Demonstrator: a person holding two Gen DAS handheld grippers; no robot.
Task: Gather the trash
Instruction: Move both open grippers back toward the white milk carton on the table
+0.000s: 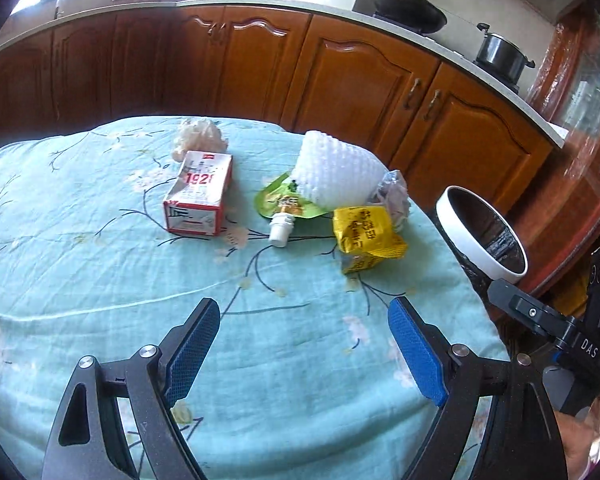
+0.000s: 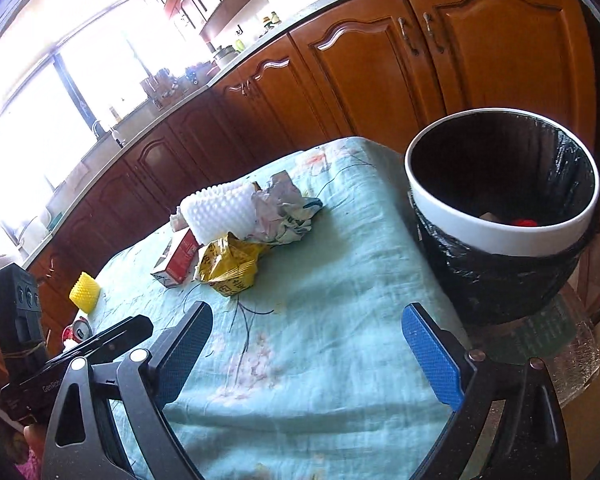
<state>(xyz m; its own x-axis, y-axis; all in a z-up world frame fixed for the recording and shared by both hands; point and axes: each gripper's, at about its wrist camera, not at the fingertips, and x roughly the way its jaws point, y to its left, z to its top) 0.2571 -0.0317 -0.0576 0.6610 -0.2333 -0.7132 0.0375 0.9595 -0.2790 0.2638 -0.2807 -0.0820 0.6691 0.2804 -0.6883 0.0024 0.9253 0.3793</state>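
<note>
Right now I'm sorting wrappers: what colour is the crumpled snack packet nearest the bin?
Yellow with black print: the crumpled snack packet, clearest in the left wrist view.

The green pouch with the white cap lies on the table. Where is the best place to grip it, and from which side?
Probably grip the white cap of the green pouch, coming from the near side. The cap points toward the camera and lies free on the table, while the white foam net covers the pouch's far part.

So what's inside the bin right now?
Inside the bin, a black liner, something red and a pale scrap show. The white rim hides the rest.
</note>
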